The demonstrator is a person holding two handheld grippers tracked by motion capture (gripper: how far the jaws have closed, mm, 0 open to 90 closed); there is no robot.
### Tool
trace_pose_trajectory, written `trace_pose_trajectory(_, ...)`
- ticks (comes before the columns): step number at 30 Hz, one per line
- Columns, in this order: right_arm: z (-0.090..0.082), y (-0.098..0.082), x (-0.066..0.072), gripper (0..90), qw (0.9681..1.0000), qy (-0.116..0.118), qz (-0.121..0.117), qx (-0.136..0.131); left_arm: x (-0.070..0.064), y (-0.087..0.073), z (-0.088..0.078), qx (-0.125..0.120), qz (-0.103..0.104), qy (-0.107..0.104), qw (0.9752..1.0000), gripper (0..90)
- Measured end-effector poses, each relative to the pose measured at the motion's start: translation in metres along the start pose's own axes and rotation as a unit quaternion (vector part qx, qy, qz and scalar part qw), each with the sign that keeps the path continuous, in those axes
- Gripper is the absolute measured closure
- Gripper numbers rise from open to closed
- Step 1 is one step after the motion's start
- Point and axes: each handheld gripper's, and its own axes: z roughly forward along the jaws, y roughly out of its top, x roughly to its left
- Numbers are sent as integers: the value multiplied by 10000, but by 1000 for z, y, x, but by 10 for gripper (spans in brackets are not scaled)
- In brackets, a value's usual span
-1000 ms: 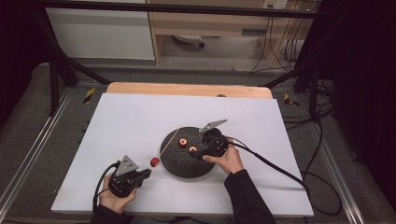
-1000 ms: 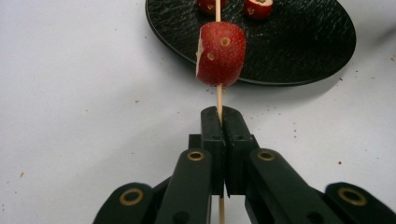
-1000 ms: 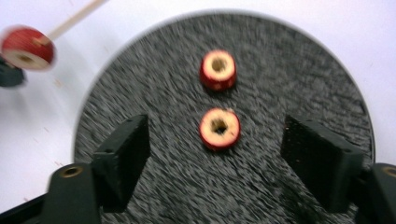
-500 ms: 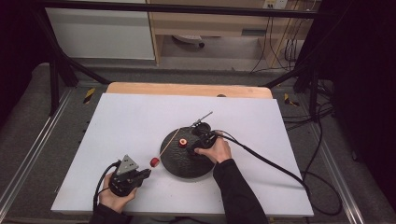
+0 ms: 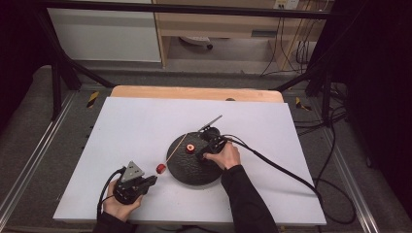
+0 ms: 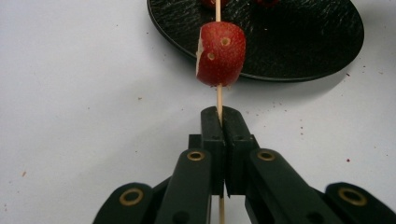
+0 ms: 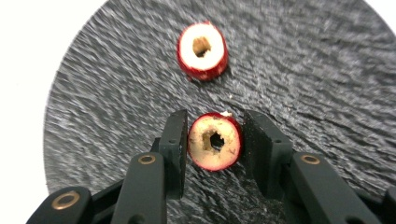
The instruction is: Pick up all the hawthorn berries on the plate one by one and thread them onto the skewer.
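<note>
The work in hand looks like threading cored red fruit pieces onto a wooden skewer, and it seems to be at an early stage. On the white table sits a round black plate with a rough surface. The left gripper is clamped tight on the skewer near its lower end; the stick runs from the jaws up and over the plate's rim. One fruit piece on the skewer is already threaded, sitting just outside the plate edge, a little way above the jaws.

Two pieces are left on the plate. The right gripper has just been closing around the nearer loose piece: its left pad looks to be touching the fruit, while a narrow gap shows at the right pad, so the grip is not yet firm. The farther loose piece lies apart, hollow side up.

What remains, as I judge it: finish the pinch, lift, slide that piece on, then the last one.

No brand, label or writing can be read anywhere.
</note>
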Motion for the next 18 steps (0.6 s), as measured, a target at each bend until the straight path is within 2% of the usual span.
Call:
trace_pose_trajectory(5,-19,-1,2,619,9986,180,134,-476,-1,0,0,-11,42,-6,10000,887)
trace_pose_trajectory(7,-28,-5,1,620,9966,283,234,-744,-2,0,-1,-29,44,-19,10000,887)
trace_pose_trajectory(9,-37,-9,-1,620,9924,438,368,-1088,-3,0,-1,-43,40,-44,10000,887)
trace_pose_trajectory(12,-50,-18,-4,620,9823,690,583,-1642,-5,1,-1,-69,37,-71,9999,887)
trace_pose_trajectory(18,-59,-34,-8,621,9560,1066,994,-2544,-10,0,-1,-104,41,-129,9999,887)
